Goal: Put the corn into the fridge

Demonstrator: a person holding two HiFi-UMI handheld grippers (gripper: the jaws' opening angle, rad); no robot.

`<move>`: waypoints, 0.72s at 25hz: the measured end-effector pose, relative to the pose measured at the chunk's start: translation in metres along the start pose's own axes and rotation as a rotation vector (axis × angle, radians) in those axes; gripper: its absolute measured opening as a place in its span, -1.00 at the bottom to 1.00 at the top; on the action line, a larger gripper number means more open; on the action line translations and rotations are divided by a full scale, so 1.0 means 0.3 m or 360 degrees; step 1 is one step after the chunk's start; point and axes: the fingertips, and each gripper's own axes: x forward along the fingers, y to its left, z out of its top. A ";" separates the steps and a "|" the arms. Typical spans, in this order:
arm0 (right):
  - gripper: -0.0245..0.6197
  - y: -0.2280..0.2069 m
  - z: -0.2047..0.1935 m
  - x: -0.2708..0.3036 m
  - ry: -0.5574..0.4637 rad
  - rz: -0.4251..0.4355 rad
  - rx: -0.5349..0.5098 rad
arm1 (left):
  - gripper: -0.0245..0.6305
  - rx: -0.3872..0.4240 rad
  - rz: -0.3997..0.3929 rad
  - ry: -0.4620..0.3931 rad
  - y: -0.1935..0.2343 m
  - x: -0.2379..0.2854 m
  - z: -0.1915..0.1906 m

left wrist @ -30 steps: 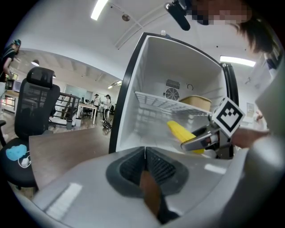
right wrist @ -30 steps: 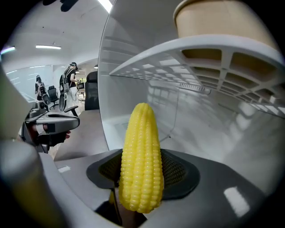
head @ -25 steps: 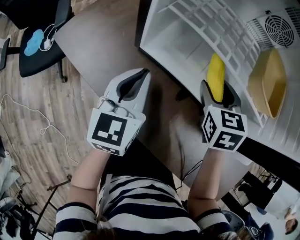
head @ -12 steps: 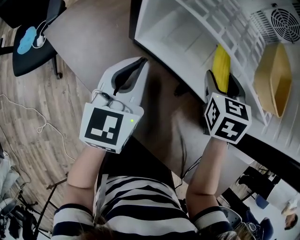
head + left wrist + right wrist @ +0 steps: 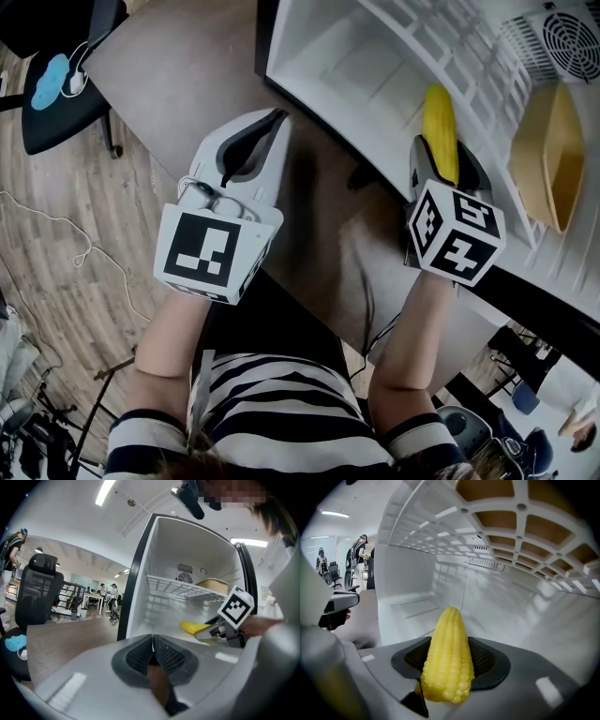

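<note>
A yellow corn cob [image 5: 447, 656] is clamped between the jaws of my right gripper [image 5: 449, 660], its tip pointing into the white fridge [image 5: 440, 588]. In the head view the corn [image 5: 438, 129] juts past the fridge's front edge, under the white wire shelf [image 5: 469, 56], with the right gripper [image 5: 445, 169] just behind it. In the left gripper view the corn [image 5: 194, 627] shows low in the fridge. My left gripper [image 5: 267, 127] hangs over the brown table, left of the fridge opening, jaws pressed together with nothing between them [image 5: 153, 651].
A tan bowl [image 5: 544, 155] sits on the wire shelf, right of the corn. A round fan vent [image 5: 567, 30] is on the fridge's back wall. A black office chair [image 5: 56, 94] stands on the wood floor at the left. The brown table [image 5: 178, 75] carries the fridge.
The right gripper has carried the corn a little further forward into the fridge. The left gripper has stayed almost still, drifting slightly left.
</note>
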 end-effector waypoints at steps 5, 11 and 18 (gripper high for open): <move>-0.15 -0.001 0.005 0.003 -0.0013 -0.0026 -0.0027 | -0.93 -0.0009 0.0001 0.0011 0.004 0.001 -0.007; -0.15 0.004 0.005 -0.004 -0.0050 -0.0055 -0.0038 | -0.93 0.0001 0.0003 -0.0037 0.015 -0.002 0.007; -0.15 0.007 0.003 -0.016 -0.0095 -0.0107 -0.0072 | -0.93 0.0000 -0.0008 -0.0026 0.015 -0.013 0.028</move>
